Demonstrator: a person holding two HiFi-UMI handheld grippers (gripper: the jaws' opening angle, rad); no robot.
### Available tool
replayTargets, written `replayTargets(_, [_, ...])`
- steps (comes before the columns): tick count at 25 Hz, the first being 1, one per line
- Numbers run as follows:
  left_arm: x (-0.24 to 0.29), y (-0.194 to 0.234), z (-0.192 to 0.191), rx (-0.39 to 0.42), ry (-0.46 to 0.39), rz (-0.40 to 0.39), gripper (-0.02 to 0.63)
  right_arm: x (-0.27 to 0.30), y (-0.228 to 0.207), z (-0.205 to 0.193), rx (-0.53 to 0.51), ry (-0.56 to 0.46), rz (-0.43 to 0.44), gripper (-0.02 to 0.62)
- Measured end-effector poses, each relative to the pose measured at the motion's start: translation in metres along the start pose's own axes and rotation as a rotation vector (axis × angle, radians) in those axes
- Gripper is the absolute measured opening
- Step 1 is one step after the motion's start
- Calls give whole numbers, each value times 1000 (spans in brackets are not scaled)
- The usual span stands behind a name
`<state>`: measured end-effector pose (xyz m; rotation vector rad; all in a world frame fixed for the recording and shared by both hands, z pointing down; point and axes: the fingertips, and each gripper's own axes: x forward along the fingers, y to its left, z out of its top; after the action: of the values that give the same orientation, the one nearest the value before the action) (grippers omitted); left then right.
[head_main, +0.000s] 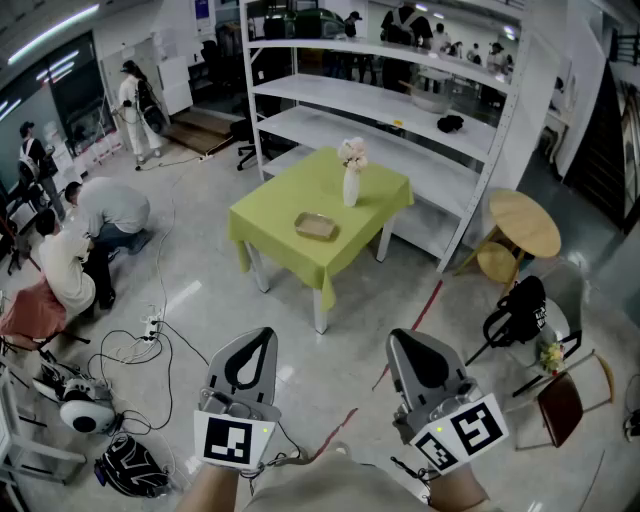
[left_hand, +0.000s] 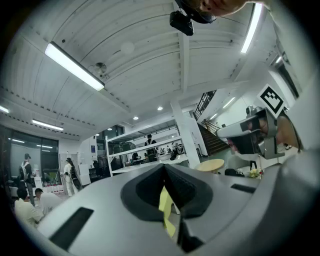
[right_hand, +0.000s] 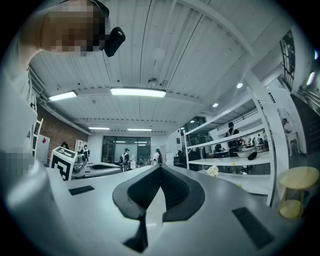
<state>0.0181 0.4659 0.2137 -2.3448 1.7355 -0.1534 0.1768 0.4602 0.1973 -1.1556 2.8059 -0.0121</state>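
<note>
Nearest me, over bare floor: left gripper (head_main: 266, 334) and right gripper (head_main: 394, 337), each with jaws pressed together on nothing. Well ahead stands the green-clothed table (head_main: 285, 205). A white vase (head_main: 350, 187) stands upright toward its far edge, and a tan tray (head_main: 315, 226) lies nearer its middle.

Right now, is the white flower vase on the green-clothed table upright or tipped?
Upright: the white vase stands vertical on the green tablecloth.
</note>
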Motion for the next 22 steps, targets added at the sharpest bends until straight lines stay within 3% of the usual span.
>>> replayTargets(22, [26, -25, -11, 42, 51, 25, 6, 0, -40, -26, 24, 27, 23, 6])
